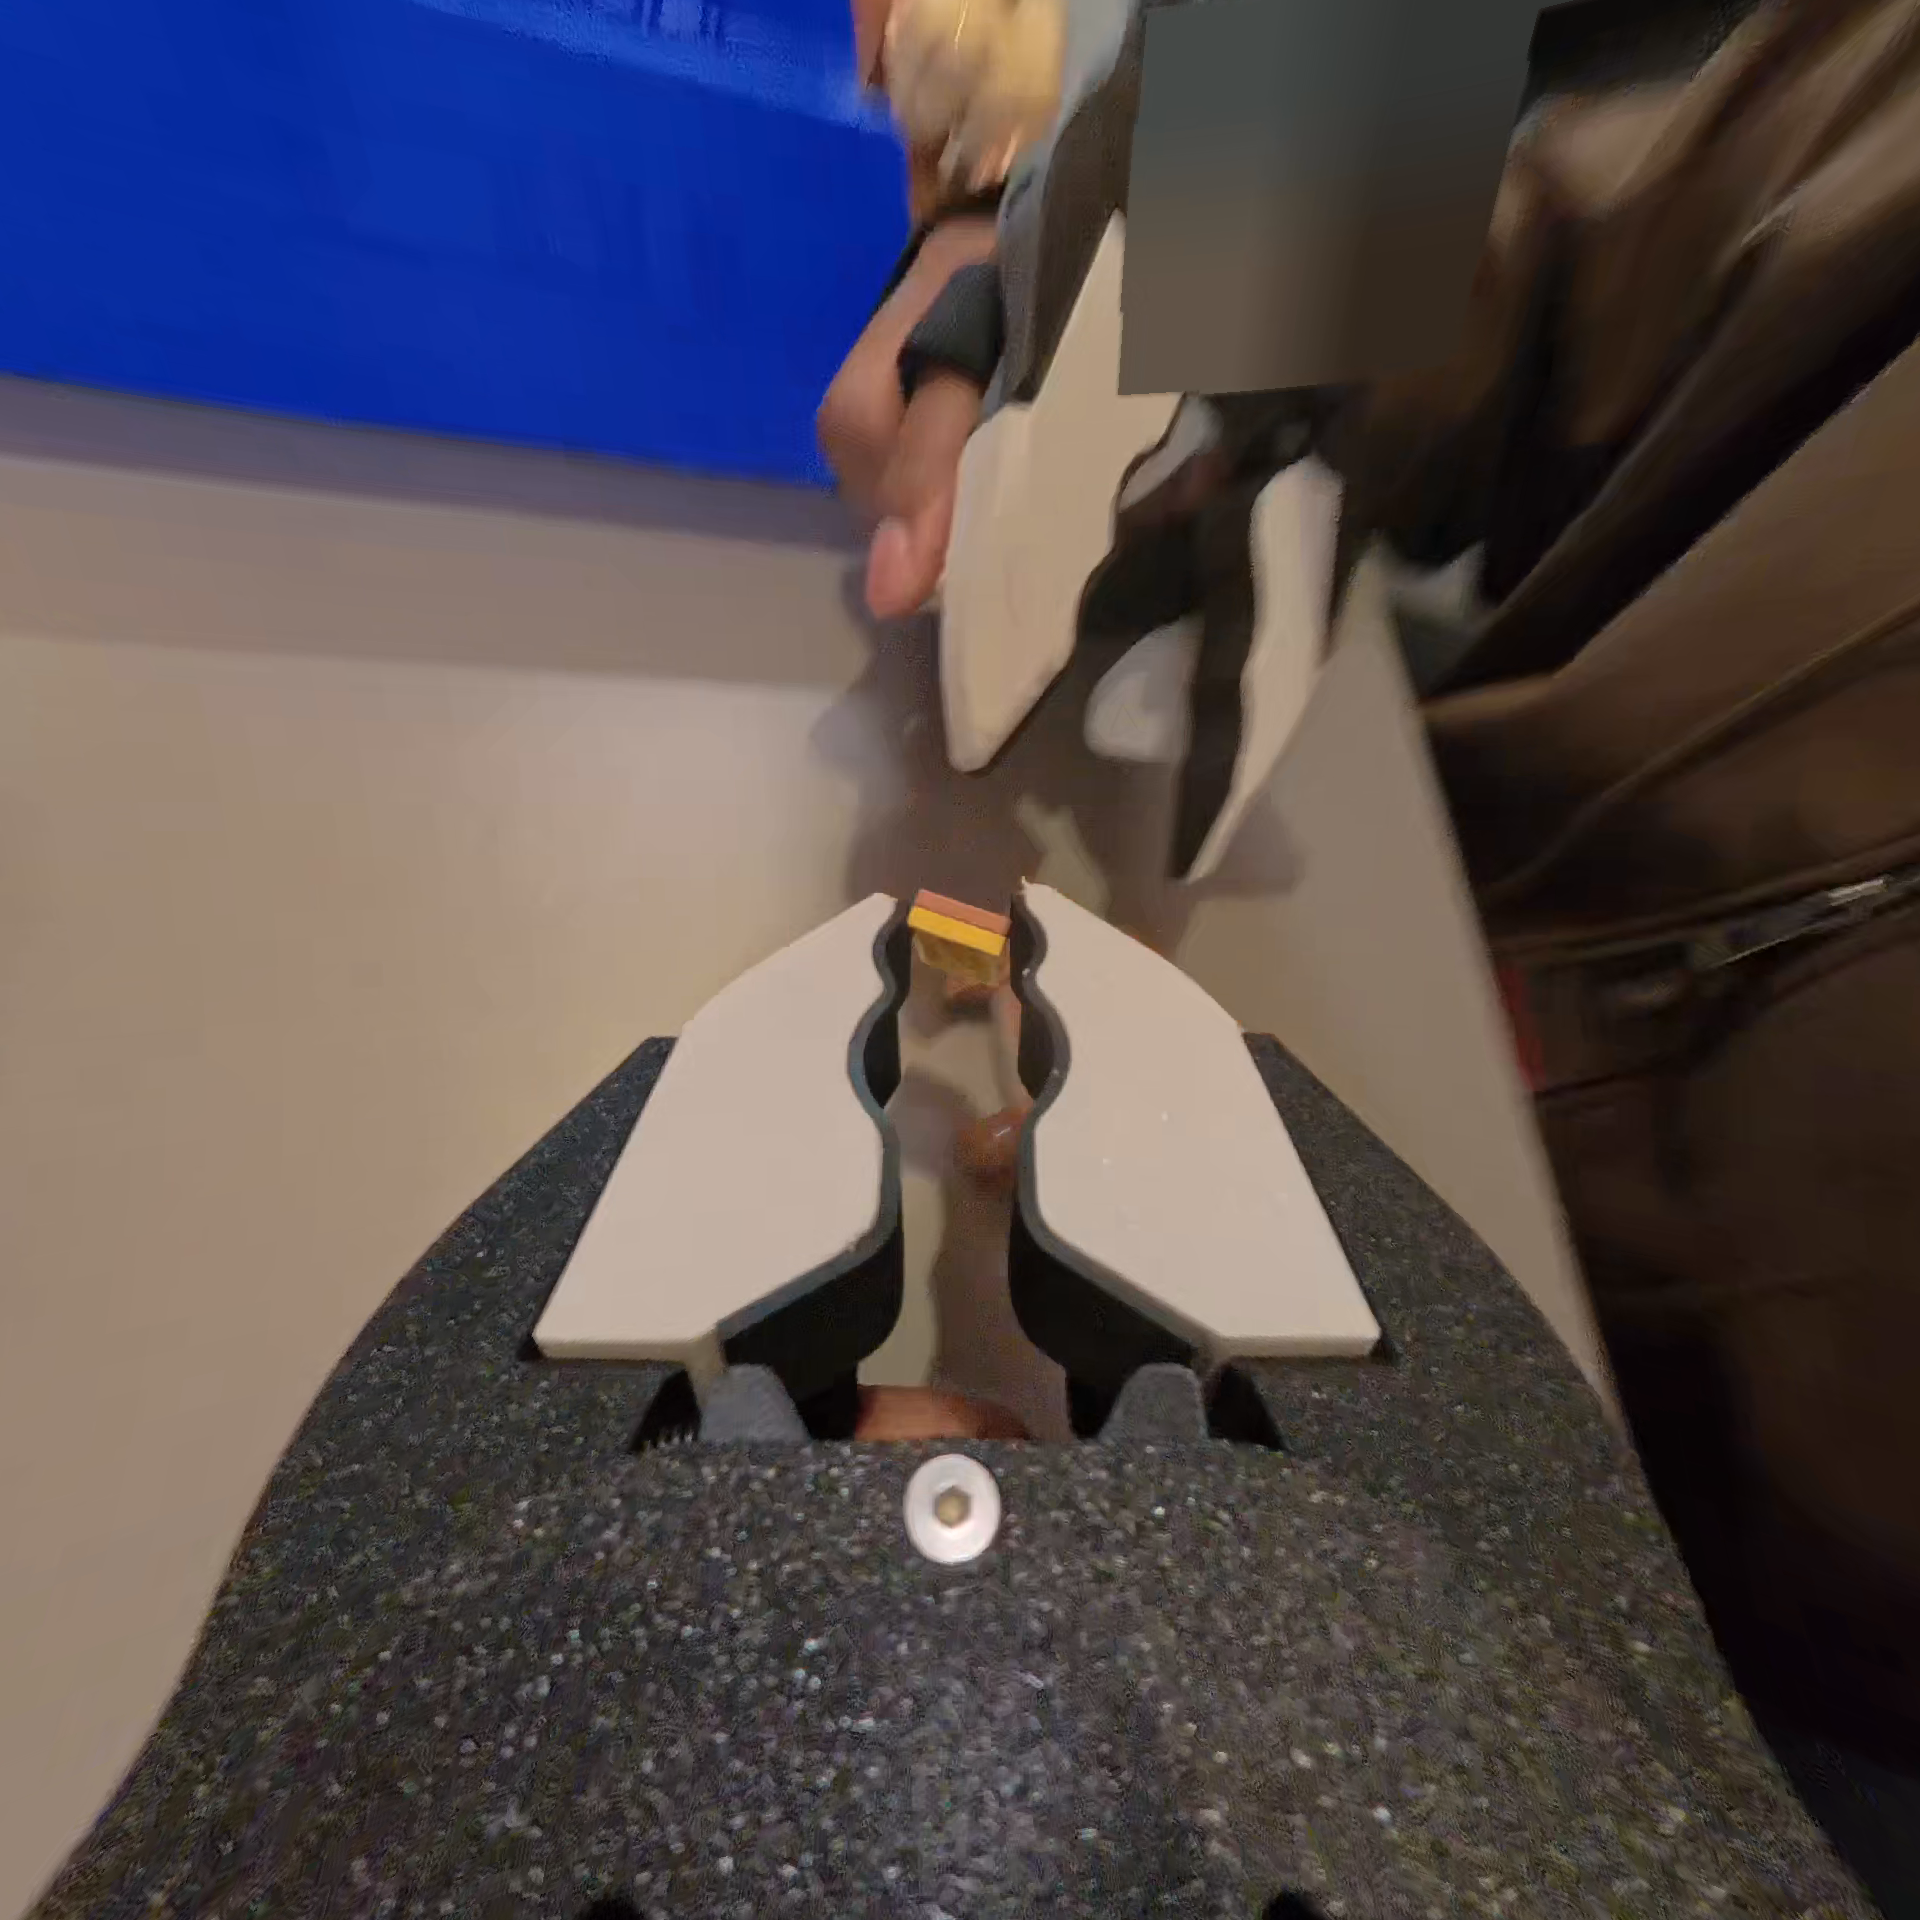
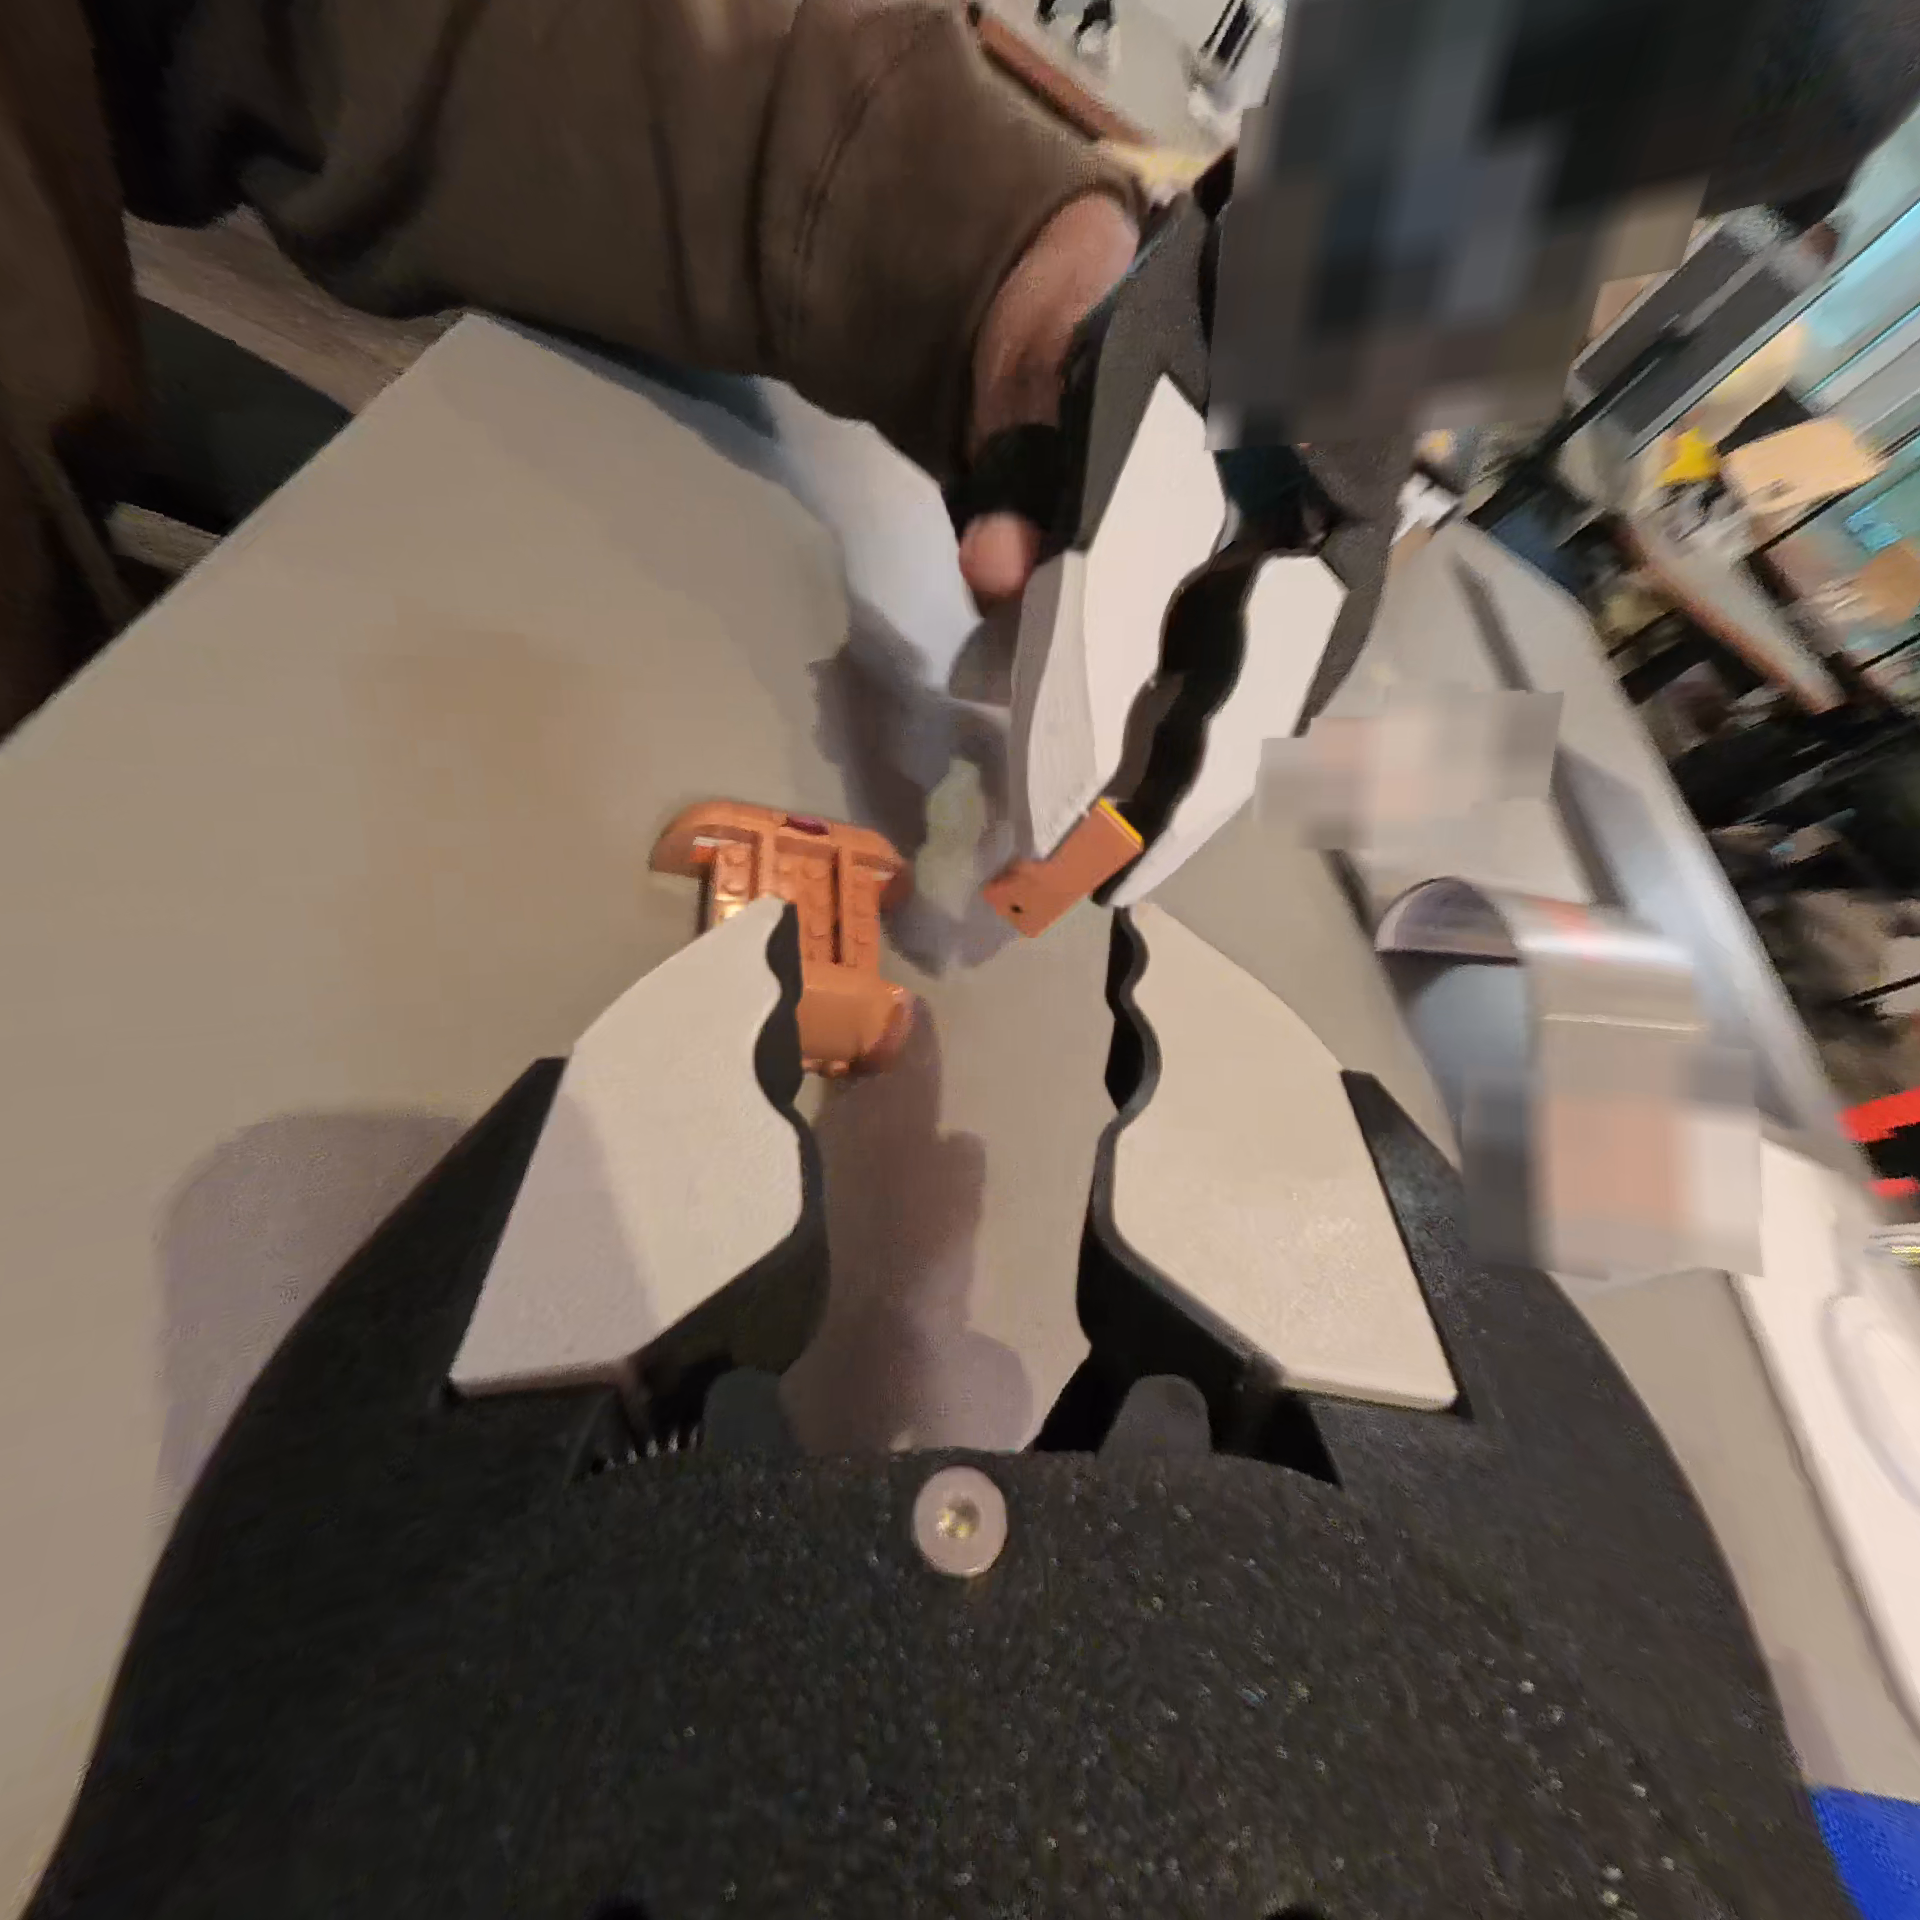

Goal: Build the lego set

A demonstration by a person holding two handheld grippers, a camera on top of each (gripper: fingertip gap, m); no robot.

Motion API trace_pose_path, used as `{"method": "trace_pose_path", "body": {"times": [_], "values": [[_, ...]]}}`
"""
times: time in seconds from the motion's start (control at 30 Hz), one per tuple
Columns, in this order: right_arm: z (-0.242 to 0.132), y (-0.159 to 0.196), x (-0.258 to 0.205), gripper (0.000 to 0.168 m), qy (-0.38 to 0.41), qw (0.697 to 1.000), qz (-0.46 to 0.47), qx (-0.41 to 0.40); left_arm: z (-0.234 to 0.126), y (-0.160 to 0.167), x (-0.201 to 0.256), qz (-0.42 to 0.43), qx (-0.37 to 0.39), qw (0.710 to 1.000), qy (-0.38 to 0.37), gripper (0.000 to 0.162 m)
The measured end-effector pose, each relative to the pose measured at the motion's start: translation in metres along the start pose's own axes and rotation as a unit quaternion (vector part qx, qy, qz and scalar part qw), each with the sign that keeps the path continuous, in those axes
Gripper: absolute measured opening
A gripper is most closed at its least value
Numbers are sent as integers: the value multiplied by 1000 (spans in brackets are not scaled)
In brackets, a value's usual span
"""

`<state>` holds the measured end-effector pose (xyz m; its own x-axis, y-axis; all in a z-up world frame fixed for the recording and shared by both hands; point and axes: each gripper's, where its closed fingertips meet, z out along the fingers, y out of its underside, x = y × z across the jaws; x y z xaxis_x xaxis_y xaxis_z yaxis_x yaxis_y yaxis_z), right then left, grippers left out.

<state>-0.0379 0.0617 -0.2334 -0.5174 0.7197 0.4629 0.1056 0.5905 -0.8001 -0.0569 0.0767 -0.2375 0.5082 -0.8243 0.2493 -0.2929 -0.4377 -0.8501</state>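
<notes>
**Left tool presenting a small stacked piece while the right tool stands over the build**

Left wrist view: the left tool (image 1: 958, 920) is pinched on a small lego piece (image 1: 957, 928), a yellow plate capped by a tan-brown one, held at the very tips. At 1 o'clock of it hangs the right tool (image 1: 1091, 821), jaws apart, gripped by a hand (image 1: 899, 457) in a black finger strap. The pale surface (image 1: 364, 935) fills the field from 7 to 10 o'clock; a blue panel (image 1: 416, 208) lies beyond it at 11 o'clock.

Right wrist view: the right tool (image 2: 951, 920) is spread and holds nothing. The copper-orange lego assembly (image 2: 800, 899) lies flat on the surface (image 2: 312, 779), partly hidden behind the left-hand fingertip of this tool; whether that tip touches it cannot be told. At 1 o'clock of the assembly the left tool (image 2: 1107, 847) carries the lego piece (image 2: 1060, 868) above the surface, tilted, near the assembly but apart from it. A curved metal object (image 2: 1496, 935) sits at 3 o'clock, too blurred to identify.

Step in hand, as judged: seating the held piece on the assembly. To do it well, level the piece so its underside faces the studs squarely, let the right tool close on the assembly's sides to steady it, then press straight down. The tip-only grip suggests the piece may pivot or slip if pushed at an angle
</notes>
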Motion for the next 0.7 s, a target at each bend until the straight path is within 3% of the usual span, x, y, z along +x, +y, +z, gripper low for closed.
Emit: {"method": "trace_pose_path", "body": {"times": [0.13,0.3,0.47,0.7], "values": [[-8,-28,11,58,58,993,-101,32,-19,-29,36,-68,95,983,141,18],[-5,-49,-5,62,41,973,-225,19,-19,-30,66,-73,80,962,250,18],[0,-53,-16,61,10,970,-243,4,-6,-28,76,-71,47,958,273,18],[-2,-54,-4,35,52,980,-194,-5,-1,-35,69,-99,87,962,241,20]]}}
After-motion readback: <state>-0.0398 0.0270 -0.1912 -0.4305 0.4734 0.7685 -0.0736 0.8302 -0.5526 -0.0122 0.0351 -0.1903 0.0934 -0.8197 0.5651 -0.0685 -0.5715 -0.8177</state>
